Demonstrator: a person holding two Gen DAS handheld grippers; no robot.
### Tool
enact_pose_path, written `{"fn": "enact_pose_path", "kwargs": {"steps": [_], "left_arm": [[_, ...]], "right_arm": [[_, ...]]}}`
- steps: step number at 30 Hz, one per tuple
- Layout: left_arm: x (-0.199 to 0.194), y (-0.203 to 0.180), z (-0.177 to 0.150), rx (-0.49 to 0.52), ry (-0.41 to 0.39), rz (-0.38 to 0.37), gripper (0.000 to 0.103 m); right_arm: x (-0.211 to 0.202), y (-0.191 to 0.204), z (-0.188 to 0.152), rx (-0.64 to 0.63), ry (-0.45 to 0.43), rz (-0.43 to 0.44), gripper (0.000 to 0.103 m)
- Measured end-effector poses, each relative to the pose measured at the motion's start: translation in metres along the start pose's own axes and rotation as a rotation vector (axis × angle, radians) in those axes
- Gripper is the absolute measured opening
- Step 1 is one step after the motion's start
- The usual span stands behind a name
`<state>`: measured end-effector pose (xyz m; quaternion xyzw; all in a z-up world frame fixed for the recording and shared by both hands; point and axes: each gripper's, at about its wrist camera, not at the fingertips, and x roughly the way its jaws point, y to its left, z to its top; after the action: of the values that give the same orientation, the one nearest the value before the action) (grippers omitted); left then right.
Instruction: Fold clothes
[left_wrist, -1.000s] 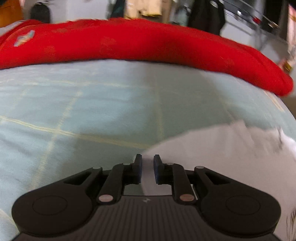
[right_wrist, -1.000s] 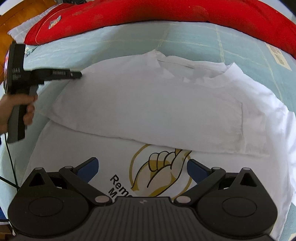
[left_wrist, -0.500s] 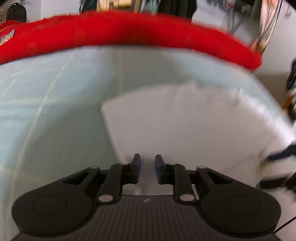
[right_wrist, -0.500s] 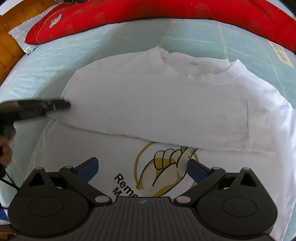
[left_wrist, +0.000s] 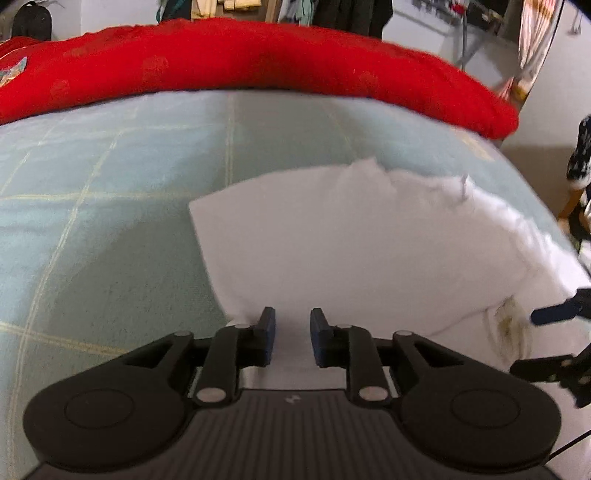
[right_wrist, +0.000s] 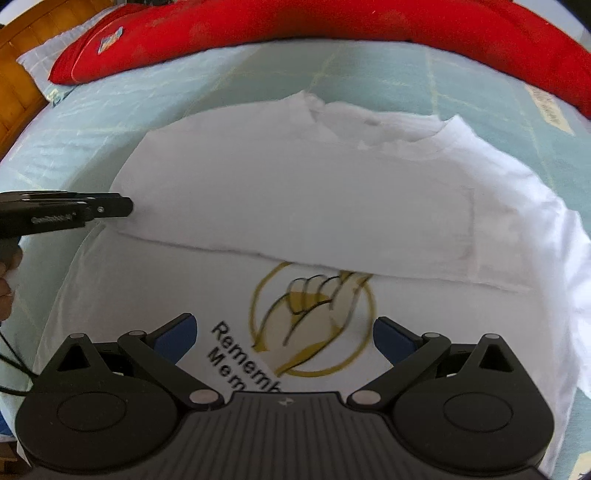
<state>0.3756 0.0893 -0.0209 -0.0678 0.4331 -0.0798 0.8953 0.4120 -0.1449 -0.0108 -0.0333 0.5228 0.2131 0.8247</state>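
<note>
White T-shirt (right_wrist: 295, 206) half-folded on bed (left_wrist: 110, 221); left tongs (left_wrist: 292, 341) just opening, empty; right tongs (right_wrist: 282, 332) spread.

You can read black print "Rememb" over "Mem" on the white T-shirt (right_wrist: 295, 206) just ahead of the right gripper (right_wrist: 284, 334), both lines cut off by its body, beside a yellow ringed hand emblem (right_wrist: 312, 319); lettering on the left gripper (right_wrist: 122, 206) is too blurred.
</note>
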Motion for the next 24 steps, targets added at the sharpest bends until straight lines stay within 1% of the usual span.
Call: {"fn": "enact_pose_path", "kwargs": {"steps": [2,4,7,9,10,13,14,16,17,20,22,24], "left_arm": [[0.003,-0.009,0.000,0.051,0.010,-0.018,0.024],[0.013,-0.013,-0.002,0.079,0.062,0.009,0.024],[0.017,-0.012,-0.004,0.041,0.072,0.023,0.025],[0.018,-0.010,-0.003,0.015,0.075,0.023,0.025],[0.018,-0.011,-0.003,0.020,0.078,0.029,0.025],[0.018,-0.016,-0.002,0.043,0.089,0.047,0.026],[0.020,-0.018,0.000,0.045,0.093,0.054,0.026],[0.016,-0.023,0.004,0.045,0.093,0.068,0.026],[0.014,-0.026,0.006,0.046,0.090,0.074,0.026],[0.007,-0.045,0.013,0.064,0.064,0.041,0.029],[0.004,-0.062,0.017,0.086,0.054,0.004,0.035],[0.008,-0.083,0.019,0.119,0.056,-0.035,0.036]], "right_arm": [[-0.005,-0.006,0.003,0.011,-0.036,0.001,0.103],[-0.007,-0.011,0.010,0.009,-0.080,0.004,0.103],[-0.003,-0.017,0.026,-0.025,-0.170,0.004,0.103],[0.008,-0.026,0.035,-0.026,-0.186,0.000,0.103],[0.014,-0.031,0.038,-0.021,-0.190,-0.003,0.103],[0.031,-0.053,0.037,0.022,-0.137,-0.033,0.103],[0.030,-0.058,0.034,0.031,-0.128,-0.045,0.103],[0.017,-0.065,0.026,0.035,-0.153,-0.017,0.103],[0.009,-0.066,0.022,0.033,-0.156,-0.024,0.103],[-0.011,-0.071,0.005,0.032,-0.153,-0.028,0.103],[-0.019,-0.074,-0.008,0.040,-0.130,-0.019,0.103],[-0.020,-0.075,-0.021,0.046,-0.104,-0.013,0.103]]}}
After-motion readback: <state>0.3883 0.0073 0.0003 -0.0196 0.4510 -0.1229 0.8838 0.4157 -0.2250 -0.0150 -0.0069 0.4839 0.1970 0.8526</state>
